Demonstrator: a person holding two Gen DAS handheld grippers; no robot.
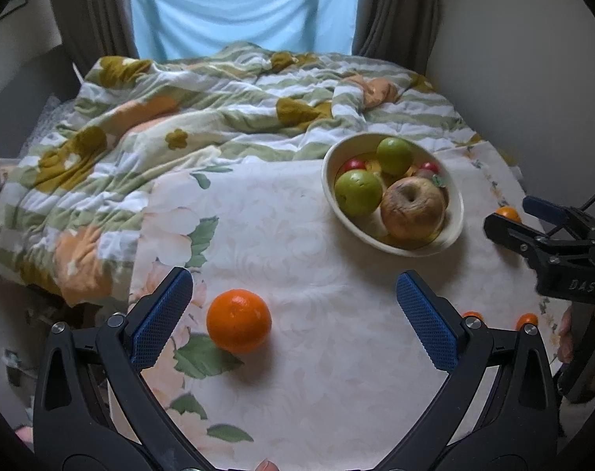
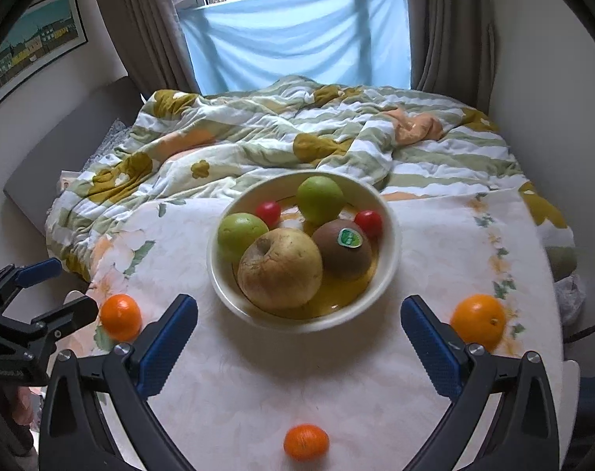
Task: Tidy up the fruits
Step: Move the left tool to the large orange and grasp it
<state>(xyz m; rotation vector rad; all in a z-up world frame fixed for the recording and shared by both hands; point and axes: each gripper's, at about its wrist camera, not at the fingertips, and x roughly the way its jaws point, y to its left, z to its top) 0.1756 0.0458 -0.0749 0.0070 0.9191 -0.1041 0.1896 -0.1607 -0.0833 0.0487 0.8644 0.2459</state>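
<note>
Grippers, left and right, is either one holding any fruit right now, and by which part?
Nothing is held. The left gripper and right gripper both stand open, with no fruit touching their pads.

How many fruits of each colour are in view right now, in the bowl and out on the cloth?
Green: 2, a near one and a far one, in the bowl.
Red: 2, left and right, in the bowl.
Yellow-brown apple: 1, in the bowl.
Brown kiwi: 1, in the bowl.
Orange: 3 on the cloth, left, right, front.
Total: 9.
</note>
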